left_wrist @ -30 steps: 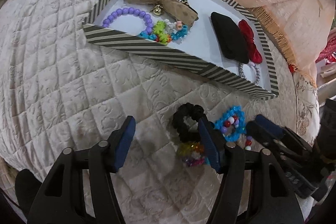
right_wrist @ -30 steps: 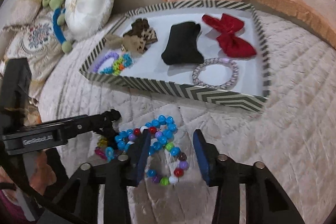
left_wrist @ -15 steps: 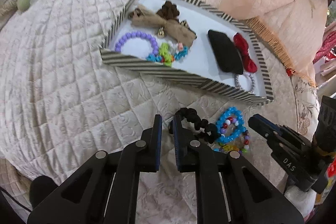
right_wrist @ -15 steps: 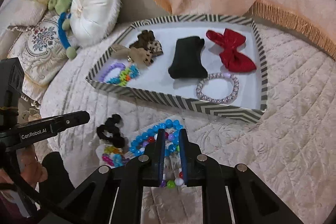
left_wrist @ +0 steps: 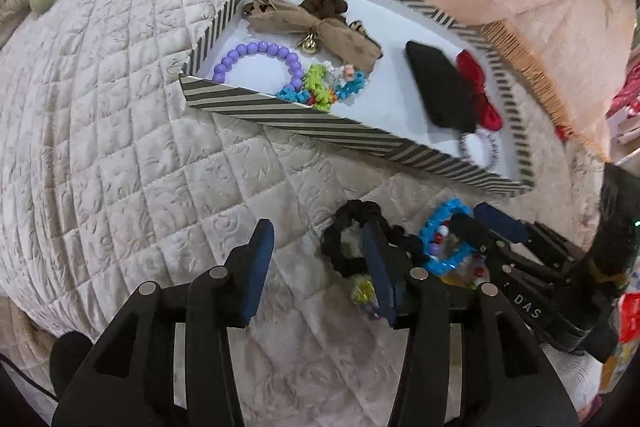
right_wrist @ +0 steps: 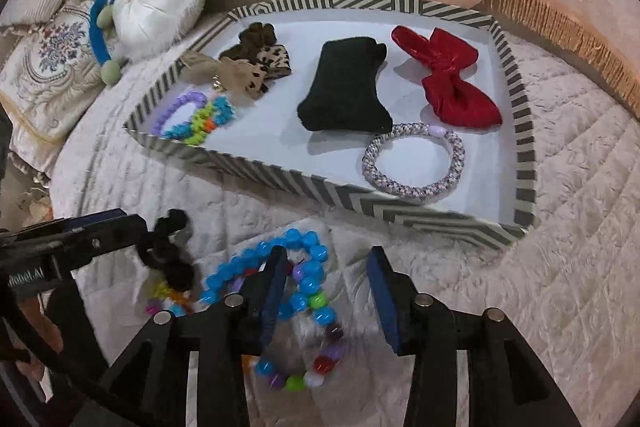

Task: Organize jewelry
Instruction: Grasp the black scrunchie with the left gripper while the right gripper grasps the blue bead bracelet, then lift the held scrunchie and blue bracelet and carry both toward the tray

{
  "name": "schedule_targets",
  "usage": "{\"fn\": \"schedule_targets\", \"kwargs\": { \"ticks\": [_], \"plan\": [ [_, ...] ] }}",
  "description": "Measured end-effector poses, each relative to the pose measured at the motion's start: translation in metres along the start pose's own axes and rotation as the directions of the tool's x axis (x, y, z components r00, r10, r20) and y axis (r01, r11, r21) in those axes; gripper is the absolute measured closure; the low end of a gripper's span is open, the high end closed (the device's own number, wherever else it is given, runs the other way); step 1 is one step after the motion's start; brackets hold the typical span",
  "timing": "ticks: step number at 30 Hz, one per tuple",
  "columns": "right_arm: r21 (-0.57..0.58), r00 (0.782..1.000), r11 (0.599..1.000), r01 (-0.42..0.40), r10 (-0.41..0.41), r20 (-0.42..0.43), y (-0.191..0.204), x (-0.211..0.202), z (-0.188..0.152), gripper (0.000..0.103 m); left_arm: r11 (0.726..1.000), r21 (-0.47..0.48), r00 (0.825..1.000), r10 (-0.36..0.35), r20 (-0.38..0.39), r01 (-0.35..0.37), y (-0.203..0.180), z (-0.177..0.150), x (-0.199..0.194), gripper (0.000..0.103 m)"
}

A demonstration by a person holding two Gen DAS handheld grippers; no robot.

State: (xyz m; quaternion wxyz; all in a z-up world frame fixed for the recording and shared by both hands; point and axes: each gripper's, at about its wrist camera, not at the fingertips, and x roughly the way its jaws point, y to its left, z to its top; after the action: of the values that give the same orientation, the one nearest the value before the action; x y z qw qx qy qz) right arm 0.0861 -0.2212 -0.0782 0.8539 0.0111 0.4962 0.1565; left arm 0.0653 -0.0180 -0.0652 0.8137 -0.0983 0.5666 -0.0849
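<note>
Striped tray (right_wrist: 524,131) on quilt (left_wrist: 100,147), long axis slanting across. Inside it: black pouch (right_wrist: 344,87), red bow (right_wrist: 448,83), braided band (right_wrist: 414,163), purple bracelet (left_wrist: 260,61). Just before its near wall: blue bead bracelets (right_wrist: 304,267), black scrunchie (left_wrist: 352,239). Left gripper (left_wrist: 316,267) and right gripper (right_wrist: 328,291) have just opened; the right straddles beads ungripped. Open quilt left of tray.

Black-and-cream striped tray (right_wrist: 524,131), red bow (right_wrist: 448,83), purple bead bracelet (left_wrist: 256,61), blue bead bracelet (right_wrist: 308,267), black scrunchie (left_wrist: 348,239)
</note>
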Motion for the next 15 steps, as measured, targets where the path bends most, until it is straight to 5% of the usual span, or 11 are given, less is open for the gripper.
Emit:
{"fn": "schedule_targets", "kwargs": {
  "ticks": [2, 5, 8, 15],
  "plan": [
    [-0.021, 1.0, 0.999, 0.027, -0.027, 0.012, 0.002, 0.003, 0.004, 0.077, 0.999, 0.013, 0.999, 0.038, -0.025, -0.037, -0.003, 0.001, 0.013, 0.061],
    [-0.028, 1.0, 1.0, 0.012, -0.012, 0.02, 0.001, 0.003, 0.003, 0.088, 0.995, 0.04, 0.996, 0.091, 0.002, -0.091, -0.007, 0.0, 0.02, 0.082],
    [-0.023, 0.999, 1.0, -0.01, 0.011, 0.03, 0.001, -0.004, 0.002, 0.093, 0.997, 0.039, 0.998, 0.059, 0.001, -0.059, -0.006, 0.002, 0.017, 0.094],
    [0.002, 0.992, 0.997, -0.072, 0.071, 0.099, 0.001, -0.045, -0.001, 0.095, 0.999, 0.034, 0.998, 0.016, 0.061, -0.018, 0.002, 0.003, -0.017, 0.096]
  ]
}}
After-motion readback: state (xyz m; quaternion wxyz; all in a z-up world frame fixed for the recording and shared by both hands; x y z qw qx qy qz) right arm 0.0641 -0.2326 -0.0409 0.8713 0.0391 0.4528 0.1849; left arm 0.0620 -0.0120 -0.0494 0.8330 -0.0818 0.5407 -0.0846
